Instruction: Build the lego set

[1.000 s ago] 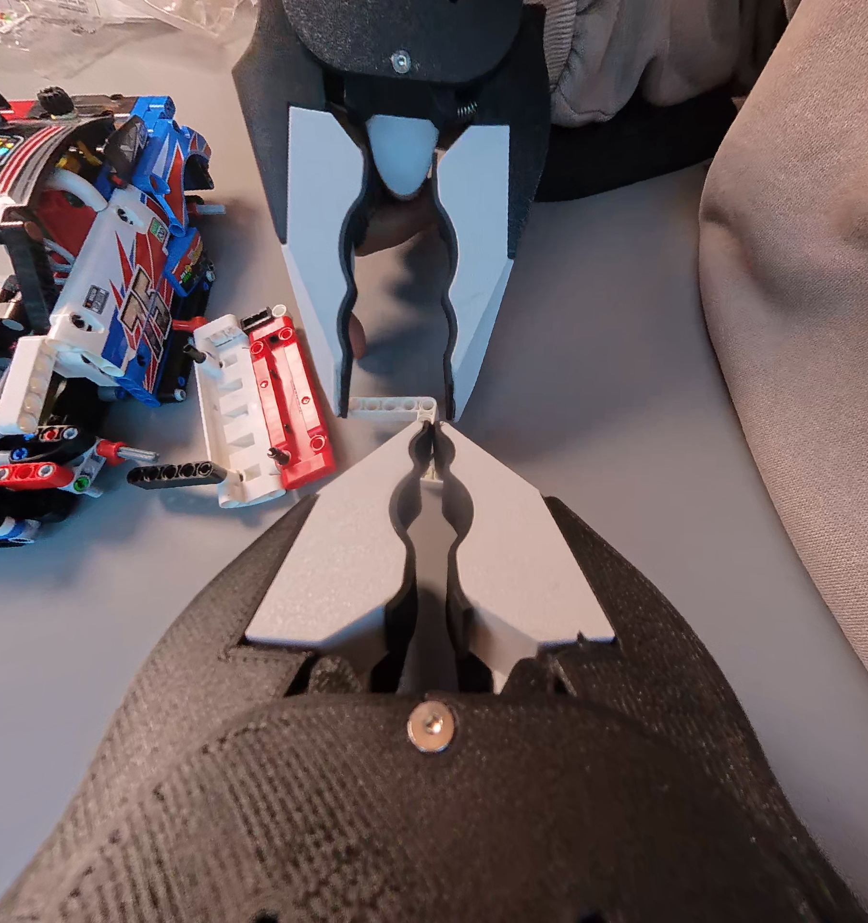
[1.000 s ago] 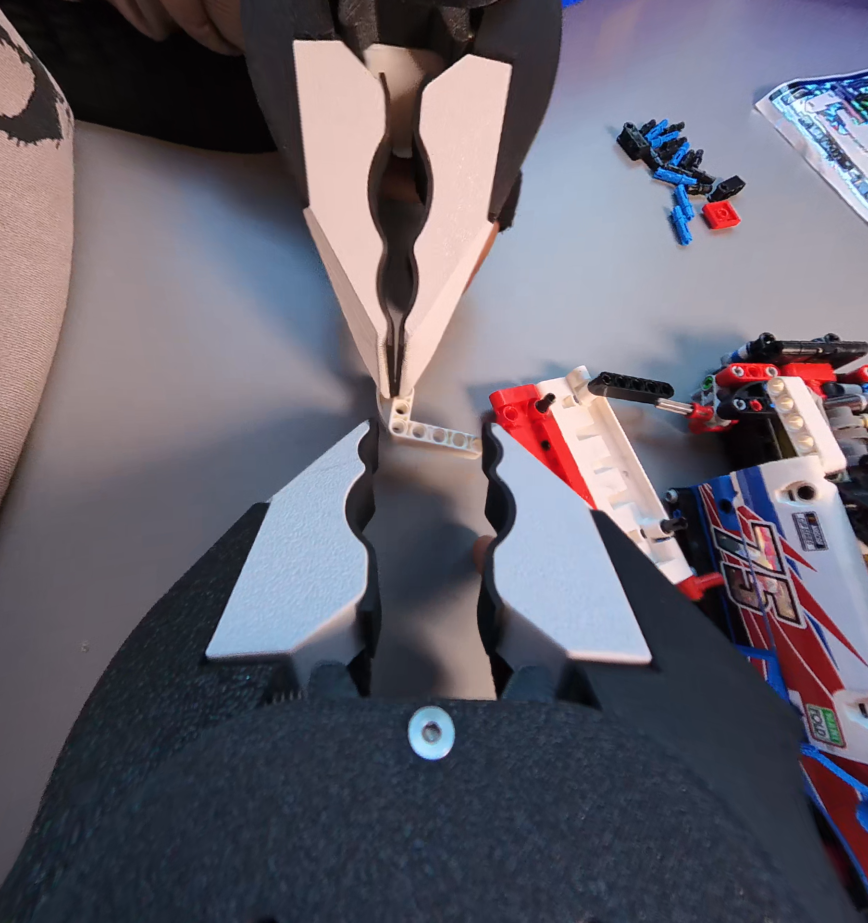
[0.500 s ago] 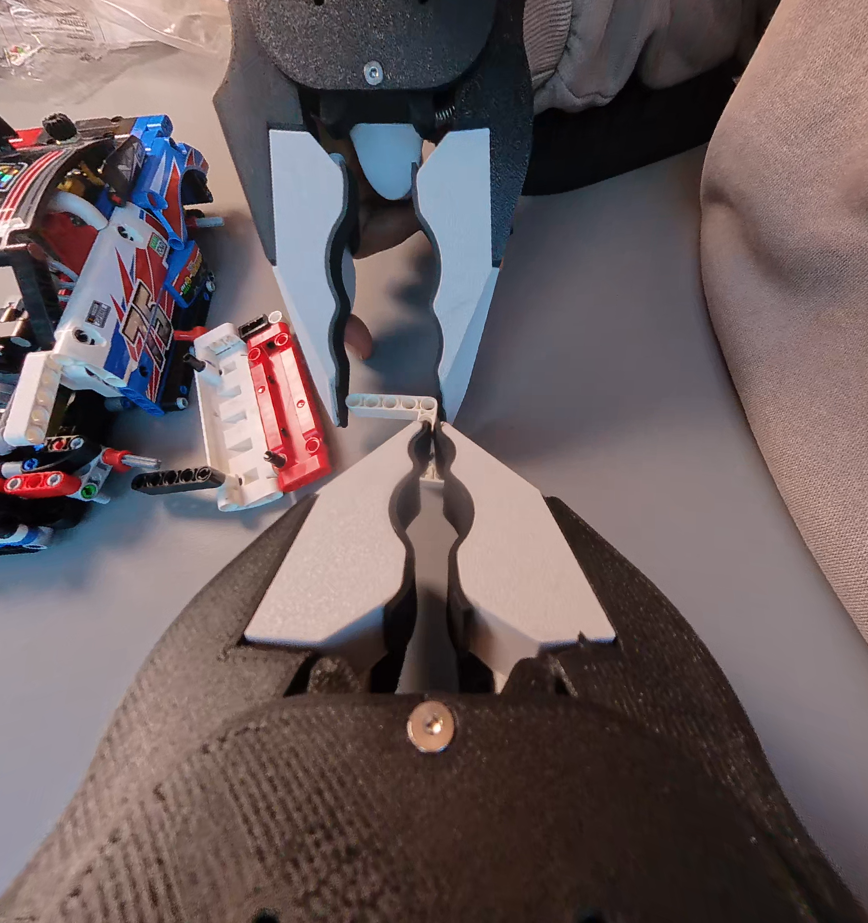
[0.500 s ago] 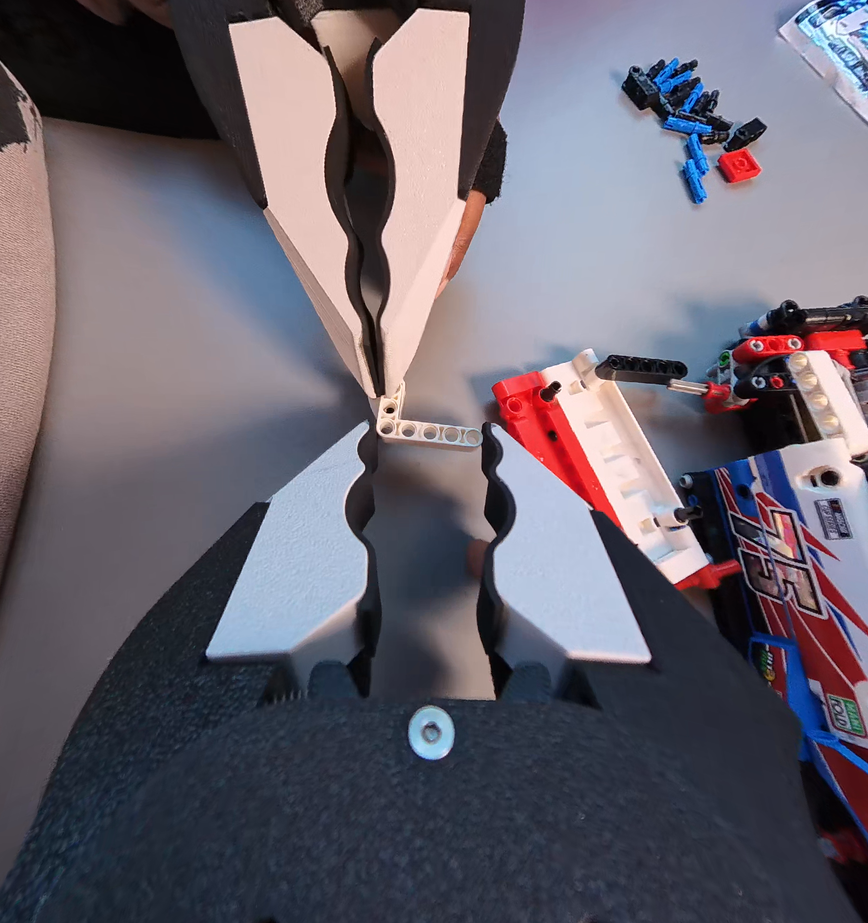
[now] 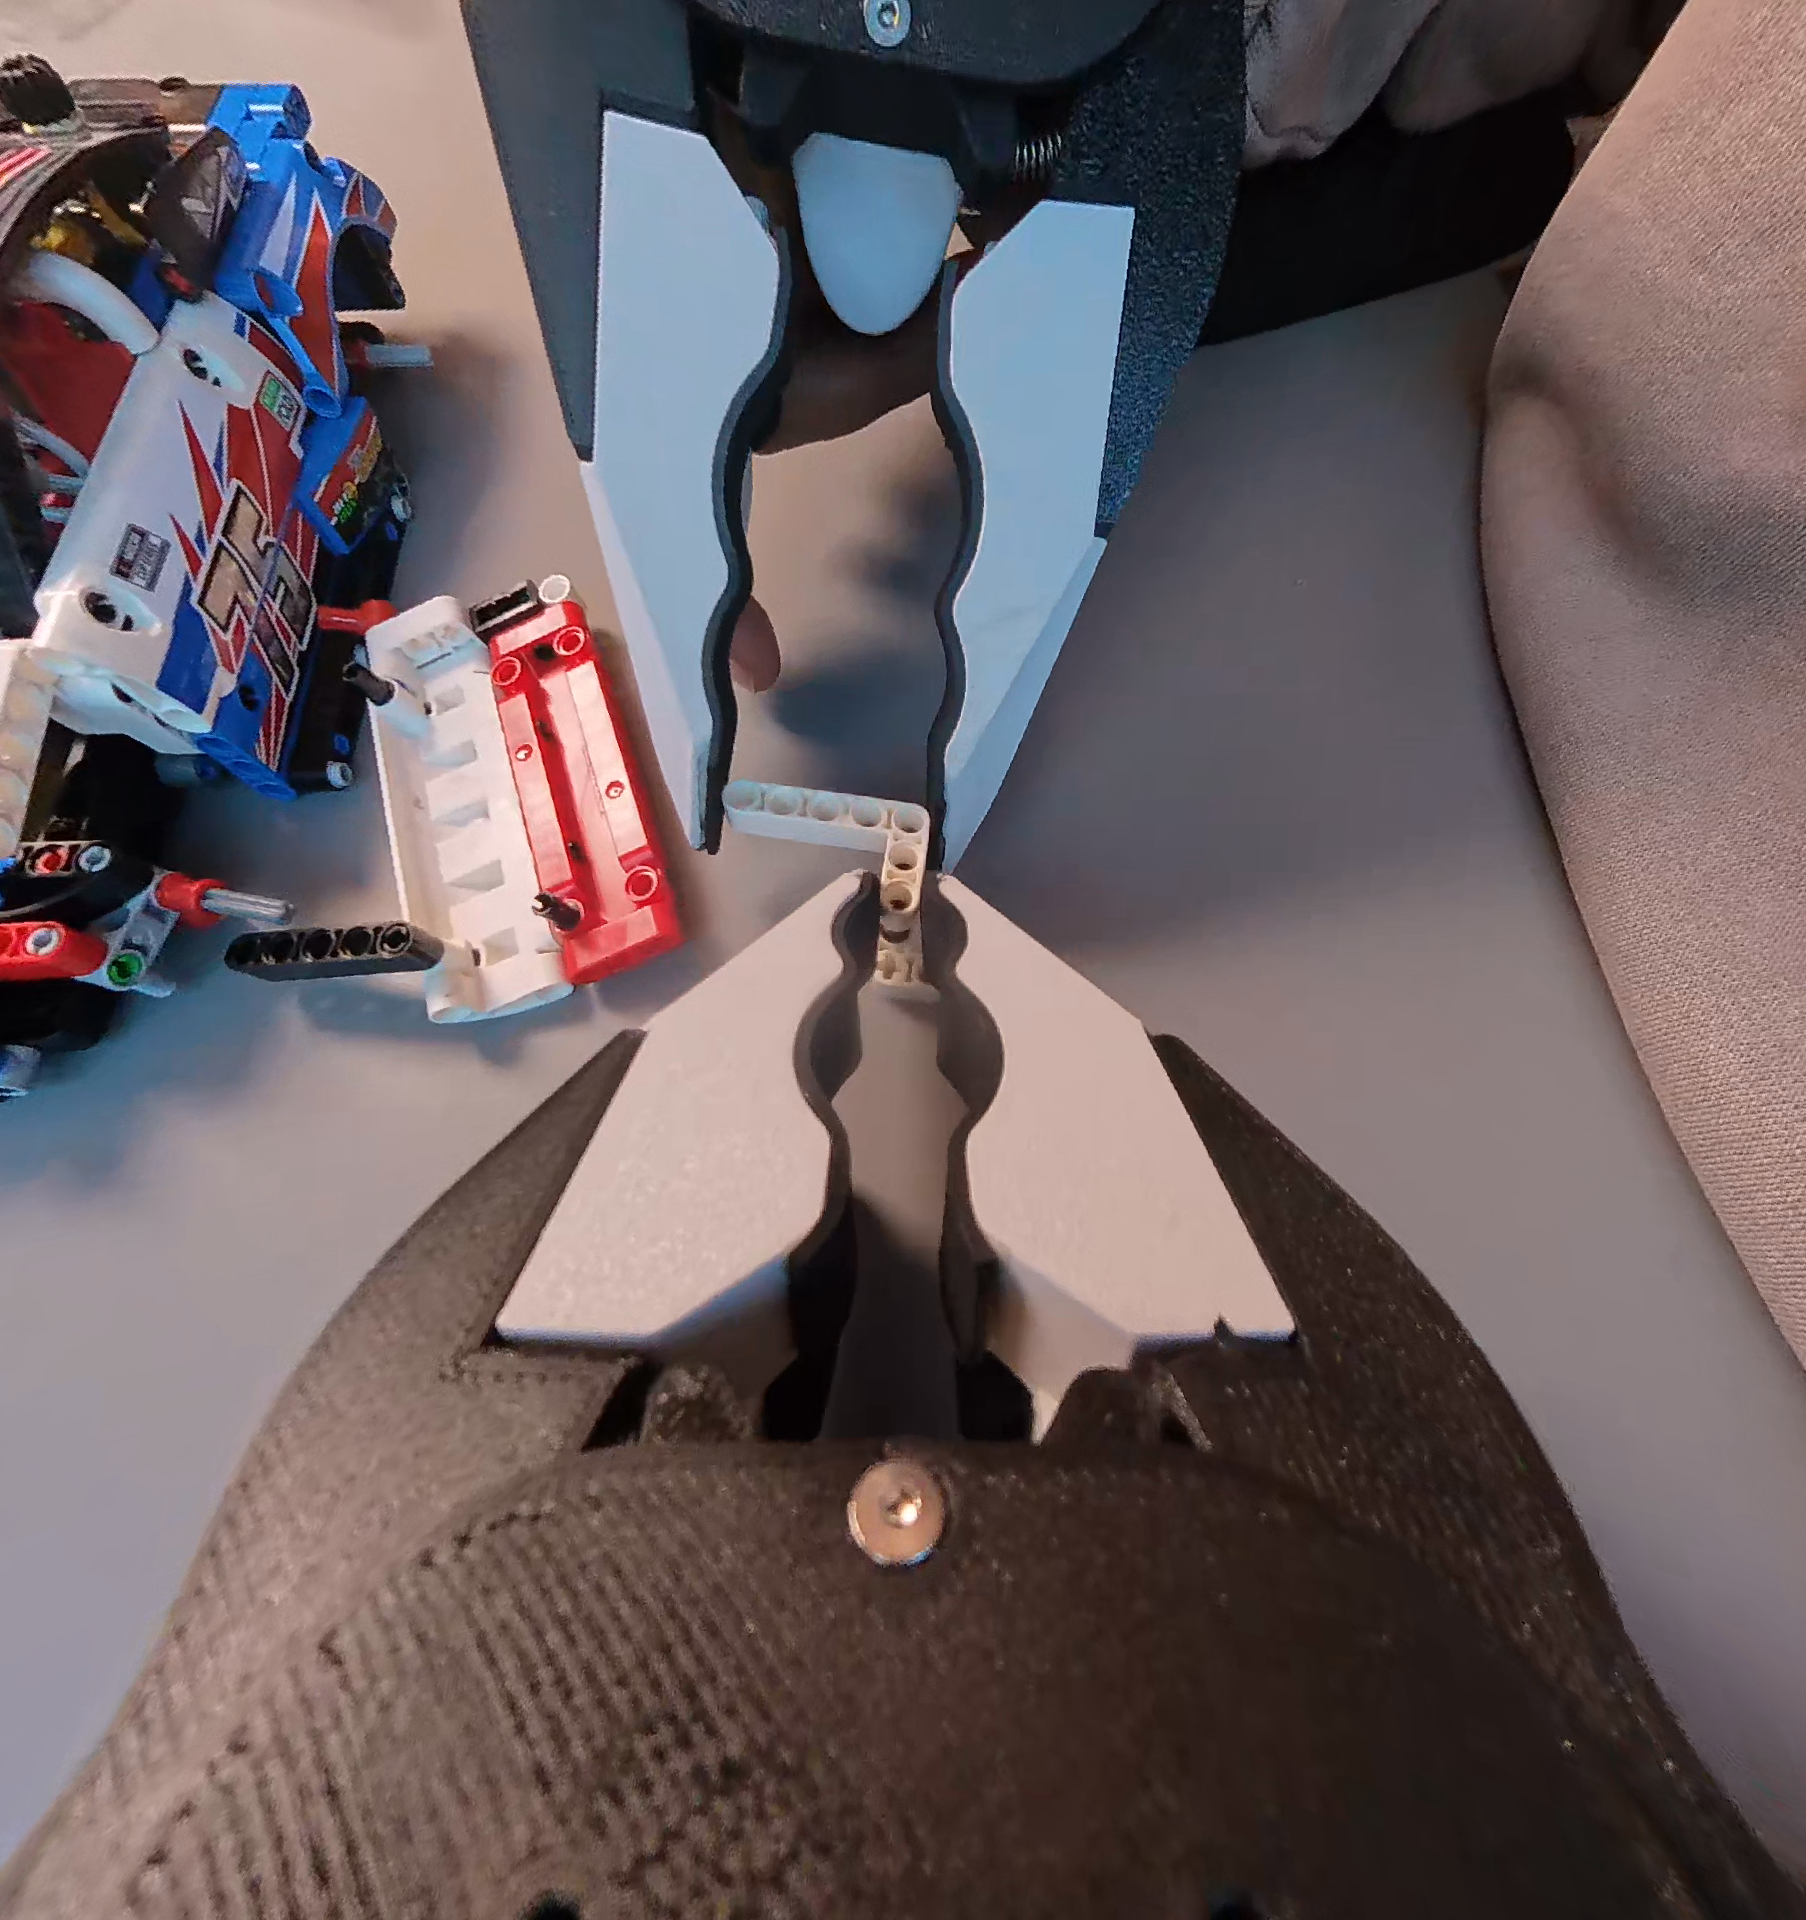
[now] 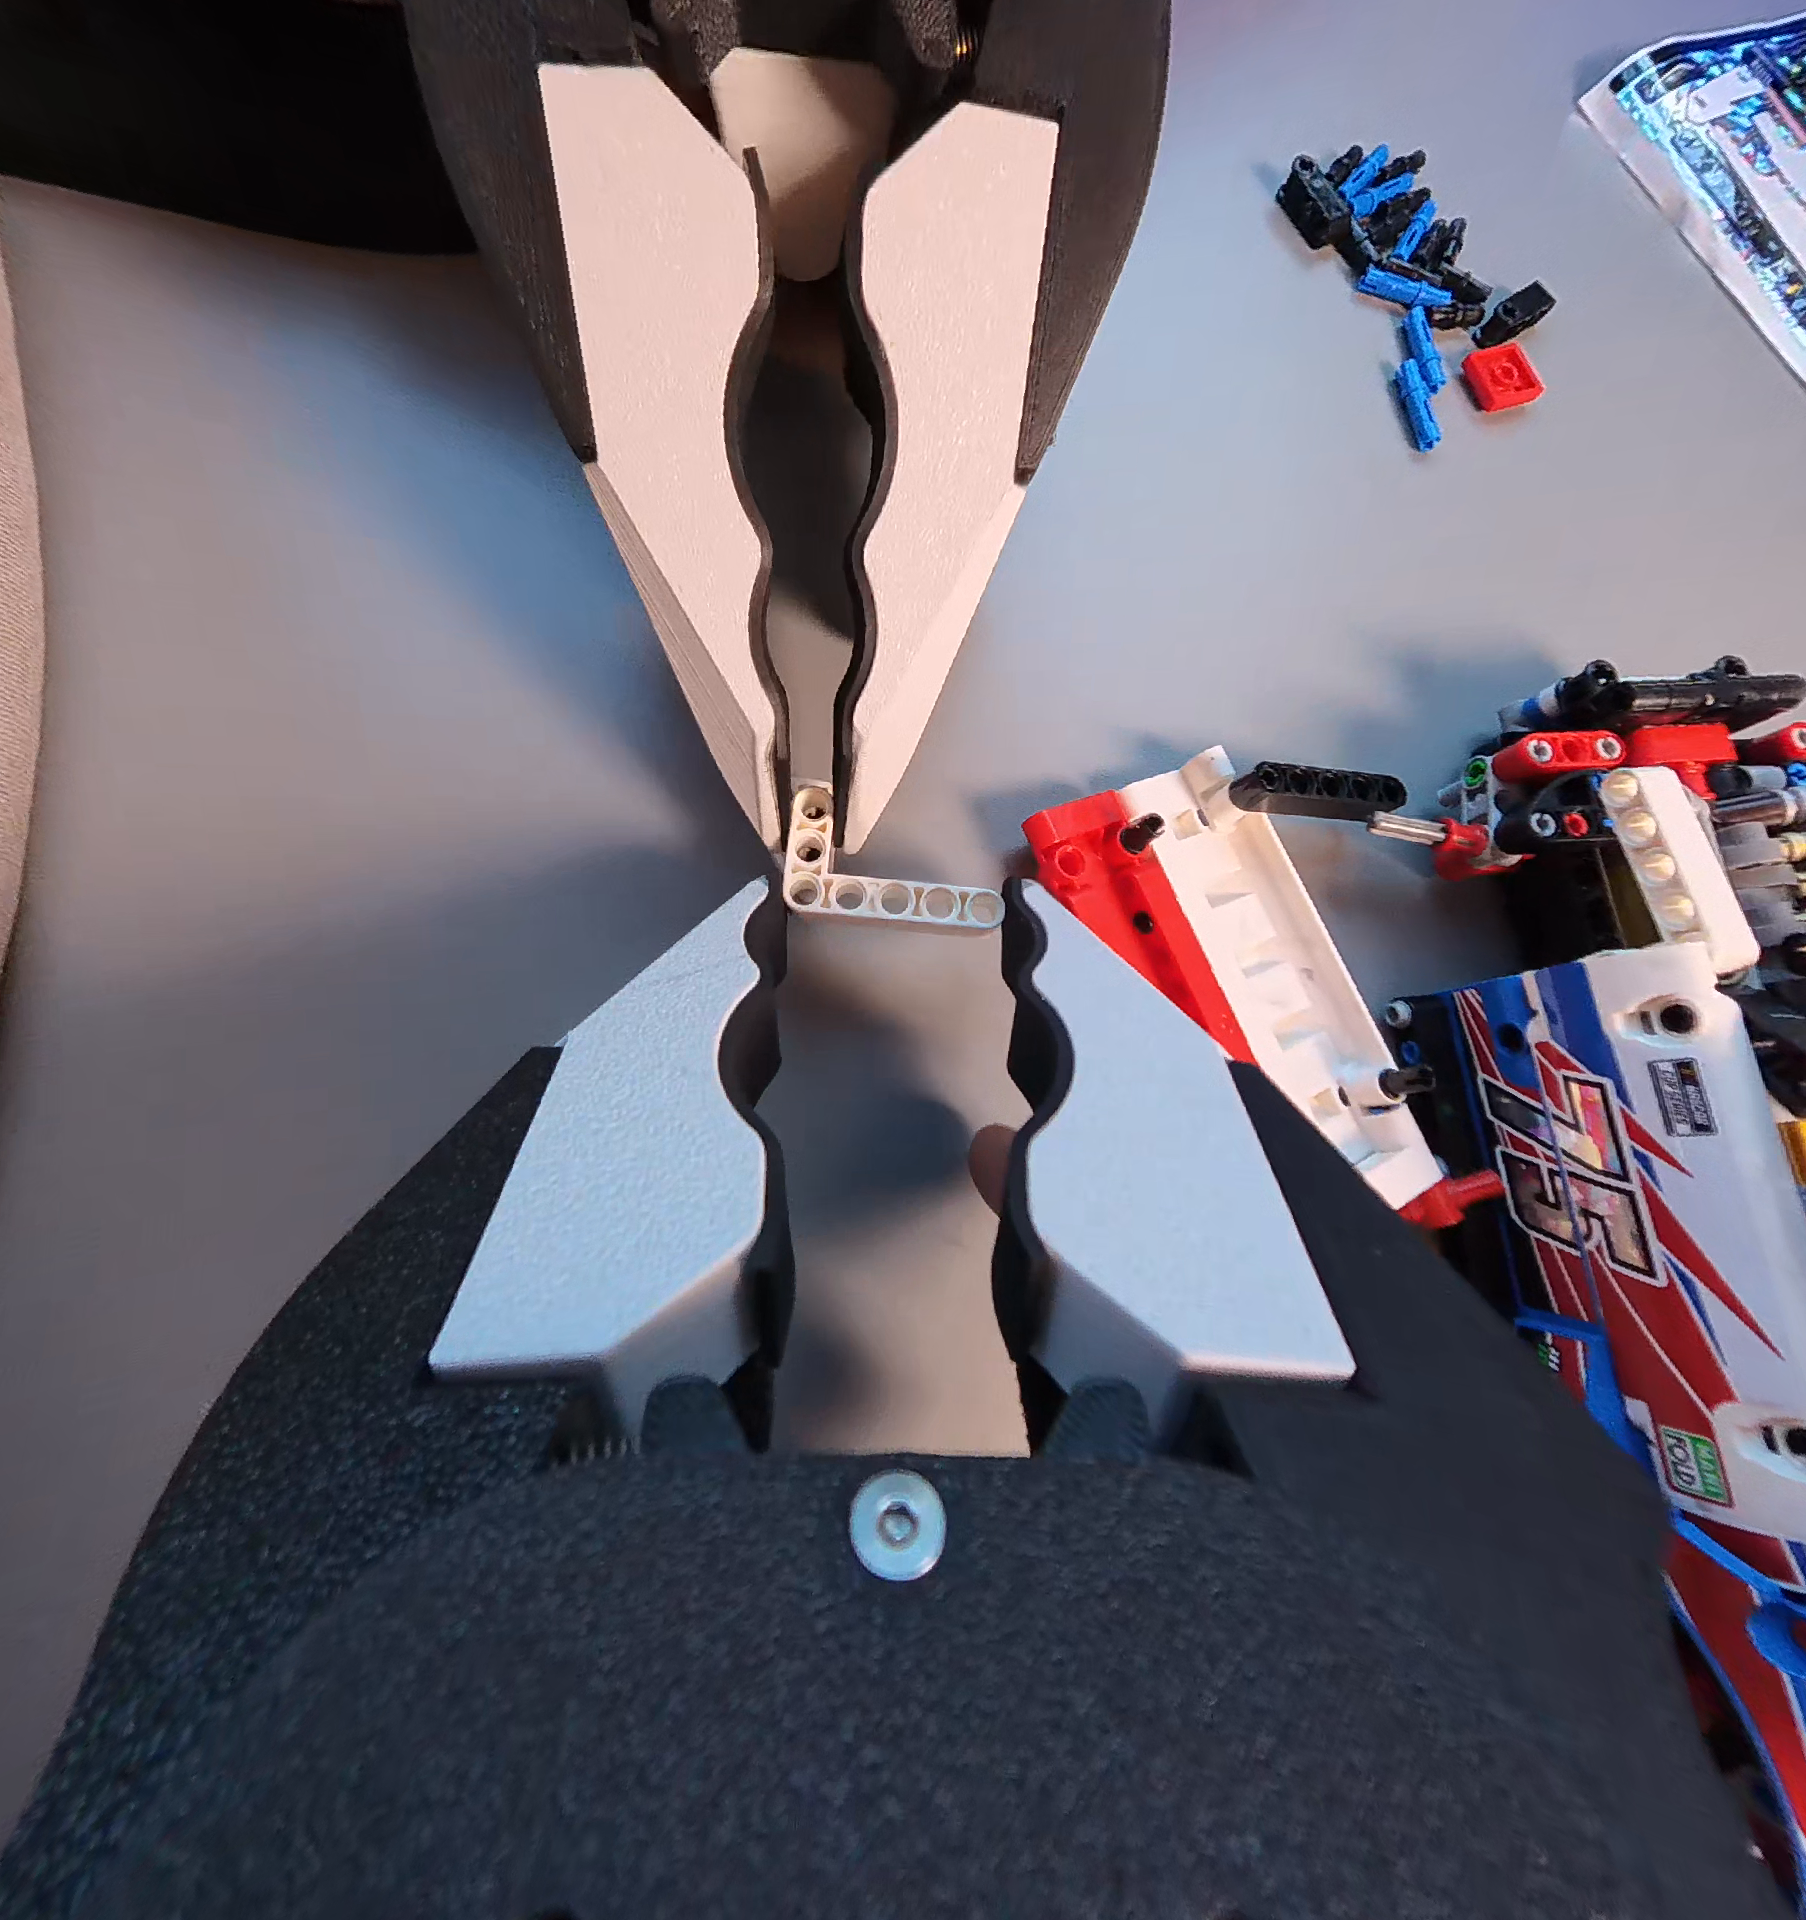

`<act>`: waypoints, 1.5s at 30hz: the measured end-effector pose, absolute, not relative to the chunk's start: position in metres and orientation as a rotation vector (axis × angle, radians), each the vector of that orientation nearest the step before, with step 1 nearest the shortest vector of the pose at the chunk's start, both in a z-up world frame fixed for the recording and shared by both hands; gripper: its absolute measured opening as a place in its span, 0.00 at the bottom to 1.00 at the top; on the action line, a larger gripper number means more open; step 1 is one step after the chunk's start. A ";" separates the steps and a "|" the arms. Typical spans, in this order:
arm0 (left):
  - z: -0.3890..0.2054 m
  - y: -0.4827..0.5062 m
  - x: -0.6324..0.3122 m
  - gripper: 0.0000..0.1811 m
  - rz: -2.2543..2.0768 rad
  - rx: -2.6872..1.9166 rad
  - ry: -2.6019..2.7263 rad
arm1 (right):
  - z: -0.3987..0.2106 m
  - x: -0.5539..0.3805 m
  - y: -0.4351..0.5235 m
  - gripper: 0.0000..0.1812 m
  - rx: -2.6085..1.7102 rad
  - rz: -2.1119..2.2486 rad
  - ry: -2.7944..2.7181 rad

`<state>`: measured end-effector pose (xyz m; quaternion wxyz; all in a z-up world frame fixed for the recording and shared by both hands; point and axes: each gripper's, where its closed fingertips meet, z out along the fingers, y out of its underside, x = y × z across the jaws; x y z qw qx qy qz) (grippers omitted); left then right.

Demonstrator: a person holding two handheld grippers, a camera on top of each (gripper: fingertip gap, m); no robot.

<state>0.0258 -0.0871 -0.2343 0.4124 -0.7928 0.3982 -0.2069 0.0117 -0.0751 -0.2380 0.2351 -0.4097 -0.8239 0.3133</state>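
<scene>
A white L-shaped beam [image 5: 826,831] lies on the grey table, also shown in the right wrist view [image 6: 894,899]. My left gripper [image 5: 901,883] has its jaws a little wider apart than the beam's short arm, which sits between the tips. It comes in from the top of the right wrist view [image 6: 808,826]. My right gripper [image 6: 888,904] is open, with one tip at each end of the beam's long arm. It faces the left gripper tip to tip [image 5: 826,852]. A red and white panel piece [image 5: 525,790] lies just left of the beam.
The partly built red, white and blue car [image 5: 151,499] stands at the left, with a black beam [image 5: 333,945] sticking out beside the panel. A pile of blue and black pins [image 6: 1408,270] and a booklet [image 6: 1761,177] lie beyond. A person's sleeve [image 5: 1688,623] borders the right. My left and right fingertips are right by each other.
My left gripper's jaws, pinched tight on the beam's short arm before, have parted slightly. The right gripper stays open around the long arm.
</scene>
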 end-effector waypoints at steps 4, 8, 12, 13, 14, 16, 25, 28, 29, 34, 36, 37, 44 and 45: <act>-0.235 -0.087 0.025 0.03 -0.536 -2.004 0.997 | -0.238 0.012 -0.075 0.21 -1.156 0.860 -2.265; -0.236 -0.088 0.025 0.03 -0.534 -2.023 1.013 | -0.239 0.011 -0.075 0.21 -1.192 0.871 -2.269; -0.237 -0.088 0.025 0.04 -0.534 -2.039 1.026 | -0.240 0.010 -0.075 0.22 -1.216 0.865 -2.266; -0.237 -0.088 0.025 0.04 -0.519 -2.036 1.037 | -0.240 0.010 -0.075 0.22 -1.216 0.857 -2.270; -0.237 -0.088 0.025 0.04 -0.509 -2.036 1.044 | -0.240 0.010 -0.075 0.22 -1.210 0.847 -2.275; -0.238 -0.088 0.025 0.04 -0.516 -2.034 1.046 | -0.241 0.010 -0.075 0.22 -1.208 0.839 -2.279; -0.239 -0.088 0.025 0.04 -0.464 -2.006 1.107 | -0.240 0.010 -0.075 0.22 -1.238 0.868 -2.210; -0.238 -0.088 0.025 0.04 -0.470 -1.999 1.116 | -0.238 0.009 -0.076 0.22 -1.221 0.923 -2.223; -0.239 -0.088 0.025 0.04 -0.461 -1.996 1.123 | -0.237 0.010 -0.077 0.22 -1.212 0.962 -2.240; -0.239 -0.088 0.025 0.04 -0.449 -1.986 1.127 | -0.235 0.009 -0.079 0.21 -1.240 1.079 -2.265; -0.238 -0.088 0.026 0.04 -0.457 -1.990 1.121 | -0.235 0.009 -0.079 0.21 -1.238 1.078 -2.272; -0.238 -0.088 0.026 0.04 -0.464 -1.994 1.112 | -0.235 0.009 -0.079 0.21 -1.236 1.079 -2.272; -0.240 -0.089 0.022 0.08 -0.476 -2.036 1.079 | -0.237 0.010 -0.079 0.21 -1.268 1.053 -2.261; -0.239 -0.090 0.023 0.10 -0.501 -2.037 1.066 | -0.237 0.010 -0.079 0.21 -1.267 1.045 -2.261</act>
